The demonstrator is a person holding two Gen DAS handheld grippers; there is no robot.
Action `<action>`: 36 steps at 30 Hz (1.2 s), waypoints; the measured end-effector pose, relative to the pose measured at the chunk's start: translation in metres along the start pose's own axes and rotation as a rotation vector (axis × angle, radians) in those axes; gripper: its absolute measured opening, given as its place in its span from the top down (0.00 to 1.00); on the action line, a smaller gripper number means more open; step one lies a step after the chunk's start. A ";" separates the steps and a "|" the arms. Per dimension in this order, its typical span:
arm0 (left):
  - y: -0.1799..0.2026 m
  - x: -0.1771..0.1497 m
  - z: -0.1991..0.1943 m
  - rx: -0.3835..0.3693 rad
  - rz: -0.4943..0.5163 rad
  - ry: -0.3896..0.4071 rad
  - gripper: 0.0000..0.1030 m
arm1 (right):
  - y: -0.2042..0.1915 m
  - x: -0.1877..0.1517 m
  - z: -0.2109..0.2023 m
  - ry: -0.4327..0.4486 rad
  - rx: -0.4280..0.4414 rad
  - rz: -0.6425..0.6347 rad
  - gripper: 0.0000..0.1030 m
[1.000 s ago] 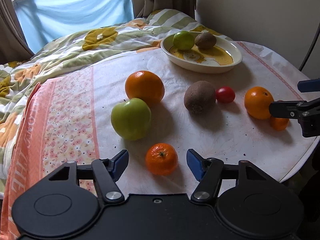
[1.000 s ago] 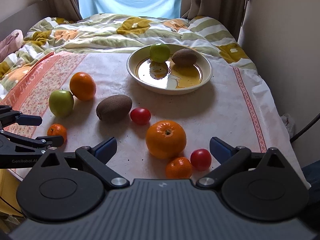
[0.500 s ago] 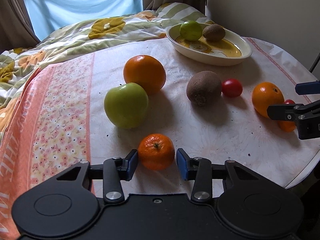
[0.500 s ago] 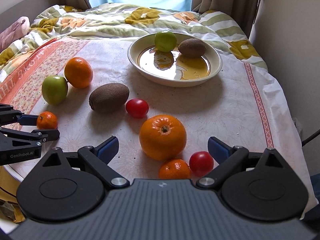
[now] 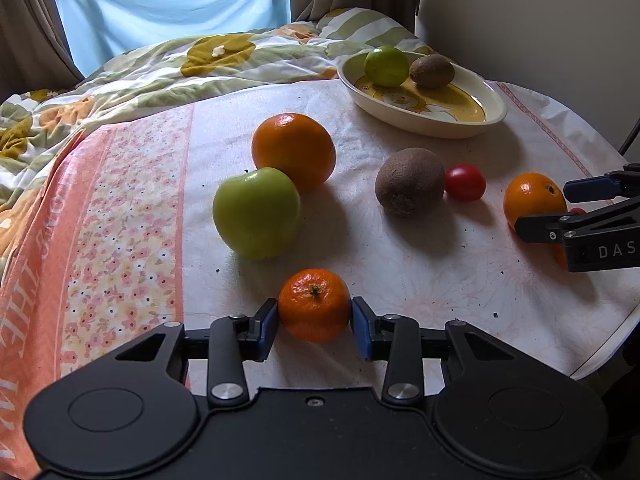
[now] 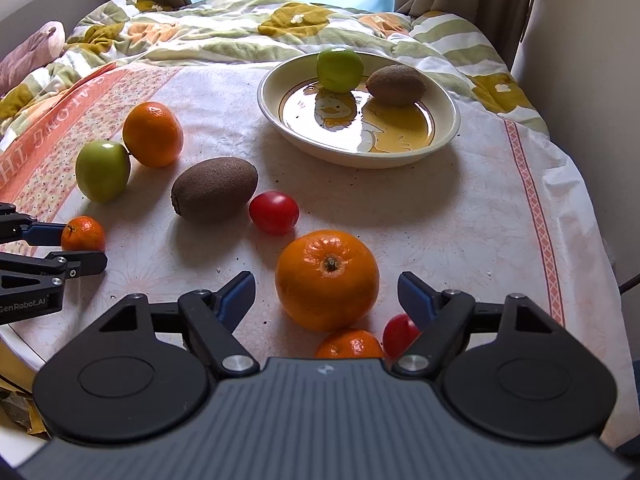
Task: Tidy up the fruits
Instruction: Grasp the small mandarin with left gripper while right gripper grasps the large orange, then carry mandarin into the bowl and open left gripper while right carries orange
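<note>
Left gripper (image 5: 314, 316) has its blue pads pressed on both sides of the small mandarin (image 5: 314, 304), which sits on the table (image 5: 420, 280) near its front edge, stem dimple facing up and slightly toward the camera; it's round, no clear long axis. Right gripper (image 6: 326, 292) is spread wide around the big orange (image 6: 327, 278), stem up, pads clear of it.
</note>
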State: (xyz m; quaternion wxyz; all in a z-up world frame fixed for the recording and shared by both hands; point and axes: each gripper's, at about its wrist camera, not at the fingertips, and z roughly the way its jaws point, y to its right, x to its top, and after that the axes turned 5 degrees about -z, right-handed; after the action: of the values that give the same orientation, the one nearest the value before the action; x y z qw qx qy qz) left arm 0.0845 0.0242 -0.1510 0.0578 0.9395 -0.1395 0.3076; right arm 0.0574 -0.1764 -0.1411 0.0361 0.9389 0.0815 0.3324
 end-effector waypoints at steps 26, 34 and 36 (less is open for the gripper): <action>0.010 0.021 -0.051 0.009 -0.038 0.099 0.58 | 0.018 0.013 -0.027 0.033 0.034 0.034 0.28; 0.024 0.057 -0.077 0.007 -0.065 0.187 0.58 | 0.047 0.037 -0.060 0.084 0.075 0.082 0.28; 0.029 0.068 -0.080 -0.001 -0.064 0.202 0.58 | 0.055 0.045 -0.066 0.101 0.075 0.087 0.28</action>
State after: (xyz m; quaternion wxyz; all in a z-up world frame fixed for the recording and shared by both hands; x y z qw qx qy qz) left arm 0.0836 -0.0034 -0.0454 0.0819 0.9075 -0.1029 0.3988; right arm 0.0576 -0.2215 -0.0556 -0.0175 0.9243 0.0546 0.3774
